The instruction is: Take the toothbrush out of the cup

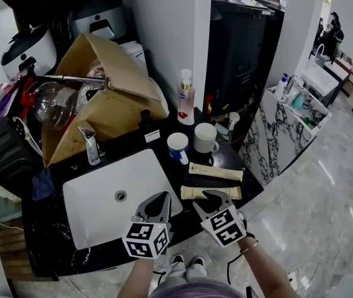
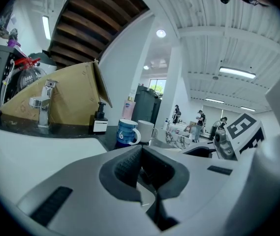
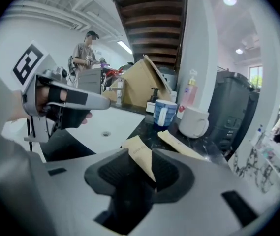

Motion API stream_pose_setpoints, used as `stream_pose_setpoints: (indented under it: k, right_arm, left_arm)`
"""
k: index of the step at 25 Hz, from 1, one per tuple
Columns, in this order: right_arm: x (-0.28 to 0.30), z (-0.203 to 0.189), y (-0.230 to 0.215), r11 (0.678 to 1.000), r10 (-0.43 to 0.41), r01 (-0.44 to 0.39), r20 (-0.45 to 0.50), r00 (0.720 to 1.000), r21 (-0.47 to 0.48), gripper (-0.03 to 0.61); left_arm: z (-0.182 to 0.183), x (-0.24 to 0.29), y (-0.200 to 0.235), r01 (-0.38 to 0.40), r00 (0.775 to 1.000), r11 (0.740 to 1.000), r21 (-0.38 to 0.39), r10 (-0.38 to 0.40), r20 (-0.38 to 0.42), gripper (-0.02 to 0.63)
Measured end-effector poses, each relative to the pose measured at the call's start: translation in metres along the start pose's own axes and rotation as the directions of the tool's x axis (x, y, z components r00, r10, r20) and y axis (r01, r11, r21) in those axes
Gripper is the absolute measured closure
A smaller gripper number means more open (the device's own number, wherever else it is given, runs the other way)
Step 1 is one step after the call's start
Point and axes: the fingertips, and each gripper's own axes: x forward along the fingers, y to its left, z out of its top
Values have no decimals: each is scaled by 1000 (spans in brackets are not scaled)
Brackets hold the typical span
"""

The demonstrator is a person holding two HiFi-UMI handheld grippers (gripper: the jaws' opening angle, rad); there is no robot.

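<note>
A blue cup [image 1: 177,145] and a white mug [image 1: 205,138] stand on the black counter behind the sink; I see no toothbrush in either. Two long tan paper packets lie in front of them, the far one [image 1: 215,172] and the near one [image 1: 195,193]. My right gripper [image 1: 212,195] is open, with the near packet's [image 3: 139,154] end lying between its jaws and the pads not pressing on it. My left gripper [image 1: 162,195] hovers over the sink's front right corner, shut and empty. From the left gripper [image 2: 140,149] view the blue cup [image 2: 127,132] stands ahead.
The white sink basin [image 1: 95,207] fills the counter's middle, with a tap [image 1: 89,144] behind it. A large cardboard box [image 1: 102,98], a dark pump bottle [image 1: 145,121] and a pink bottle [image 1: 185,98] stand at the back. The counter's front edge runs just below both grippers.
</note>
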Motion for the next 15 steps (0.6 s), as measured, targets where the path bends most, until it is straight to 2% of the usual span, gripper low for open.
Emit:
stream_pose_setpoints:
  k: [4, 9, 11, 15]
  right_arm:
    - [-16, 14, -5, 991, -9, -2, 85, 996, 135, 441]
    - [-40, 23, -20, 953, -54, -3, 181, 982, 302, 466]
    - [-50, 25, -27, 940, -77, 3, 204, 976, 342, 477]
    - [-71, 25, -38, 932, -138, 46, 235, 962, 359, 507]
  left_arm:
    - [3, -2, -2, 3, 1000, 1000, 8, -3, 3, 614]
    - [5, -2, -8, 15, 1000, 1000, 21, -15, 2, 614]
    - [5, -1, -11, 20, 1000, 999, 26, -20, 1, 614]
    - [3, 2, -18, 38, 999, 999, 34, -37, -8, 614]
